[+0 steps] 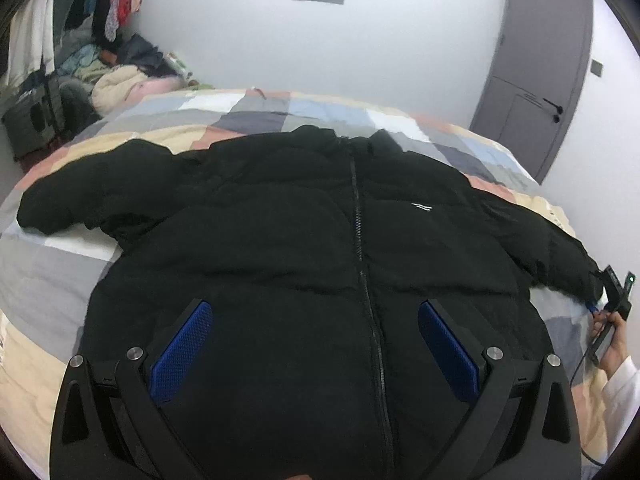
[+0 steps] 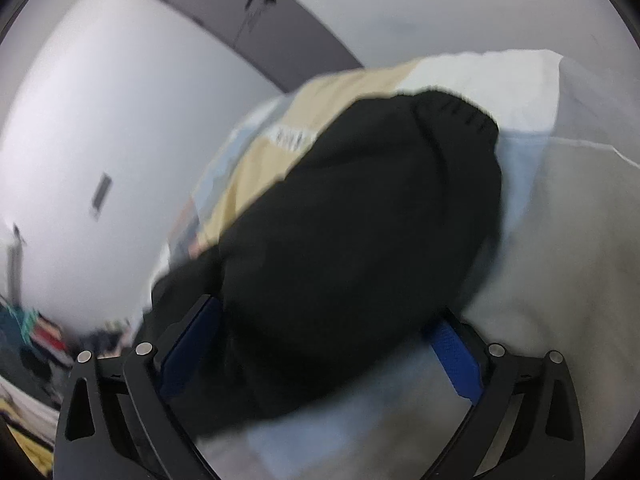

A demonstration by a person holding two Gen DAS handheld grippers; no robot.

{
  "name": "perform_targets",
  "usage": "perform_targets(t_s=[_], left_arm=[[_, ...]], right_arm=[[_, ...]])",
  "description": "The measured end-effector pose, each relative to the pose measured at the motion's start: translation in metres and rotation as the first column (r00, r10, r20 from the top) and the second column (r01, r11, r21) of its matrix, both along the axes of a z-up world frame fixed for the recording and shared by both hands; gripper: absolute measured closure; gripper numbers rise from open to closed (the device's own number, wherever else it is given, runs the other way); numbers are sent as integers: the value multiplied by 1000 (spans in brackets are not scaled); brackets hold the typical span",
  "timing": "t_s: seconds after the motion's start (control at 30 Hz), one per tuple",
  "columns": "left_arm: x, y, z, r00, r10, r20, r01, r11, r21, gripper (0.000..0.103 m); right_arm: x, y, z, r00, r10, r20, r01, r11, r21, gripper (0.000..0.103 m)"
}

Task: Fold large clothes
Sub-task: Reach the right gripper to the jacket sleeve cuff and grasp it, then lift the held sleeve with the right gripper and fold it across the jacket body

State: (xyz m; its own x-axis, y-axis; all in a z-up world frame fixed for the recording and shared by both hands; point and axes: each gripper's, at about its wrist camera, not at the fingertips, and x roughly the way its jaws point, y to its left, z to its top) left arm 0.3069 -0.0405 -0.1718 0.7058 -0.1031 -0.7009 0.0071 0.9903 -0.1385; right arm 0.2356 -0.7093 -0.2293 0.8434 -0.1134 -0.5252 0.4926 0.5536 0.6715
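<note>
A black puffer jacket lies front up on the bed, zipper closed, both sleeves spread out to the sides. My left gripper is open and hovers over the jacket's lower front, blue pads wide apart. My right gripper sits at the right sleeve's end; it also shows in the left wrist view. Its blue pads are wide apart, with the bulky black sleeve lying between them. The right wrist view is blurred, so contact with the sleeve is unclear.
The bed has a patchwork cover of grey, blue, cream and pink squares. A pile of clothes and bags lies at the far left by the wall. A grey door stands at the far right.
</note>
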Motion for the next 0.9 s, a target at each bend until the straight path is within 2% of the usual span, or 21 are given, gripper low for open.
perform_targets(t_s=[0.13,0.2,0.27,0.33,0.37,0.4,0.47,0.67,0.9], left_arm=[[15,-3,-7,1000,23,-7,-23,1000,13,0],[21,-5,-11,999,32,-15,-32,999,18,0],[26,-8,-15,999,39,-26,-39,999,26,0],[29,-11,-18,999,36,-36,-35,999,32,0],[30,-13,-19,999,34,-38,-32,999,36,0],[30,-14,-19,999,33,-38,-31,999,40,0],[29,-17,-19,999,30,-36,-28,998,48,0],[21,-16,-7,1000,28,-12,-27,997,68,0],[1,-11,16,1000,-2,23,0,997,73,0]], right_arm=[[0,-22,4,991,-71,110,70,997,10,6],[3,-30,5,988,-91,128,91,996,3,15],[6,-37,6,985,-105,140,105,994,9,20],[10,-42,5,985,-103,142,102,995,16,41],[11,-44,5,986,-102,133,101,995,13,67],[11,-46,4,987,-101,124,100,995,14,80],[9,-48,4,986,-98,131,97,995,15,90],[-11,-51,36,979,-108,172,115,993,-32,98],[-37,-36,108,973,-77,219,106,987,-124,99]])
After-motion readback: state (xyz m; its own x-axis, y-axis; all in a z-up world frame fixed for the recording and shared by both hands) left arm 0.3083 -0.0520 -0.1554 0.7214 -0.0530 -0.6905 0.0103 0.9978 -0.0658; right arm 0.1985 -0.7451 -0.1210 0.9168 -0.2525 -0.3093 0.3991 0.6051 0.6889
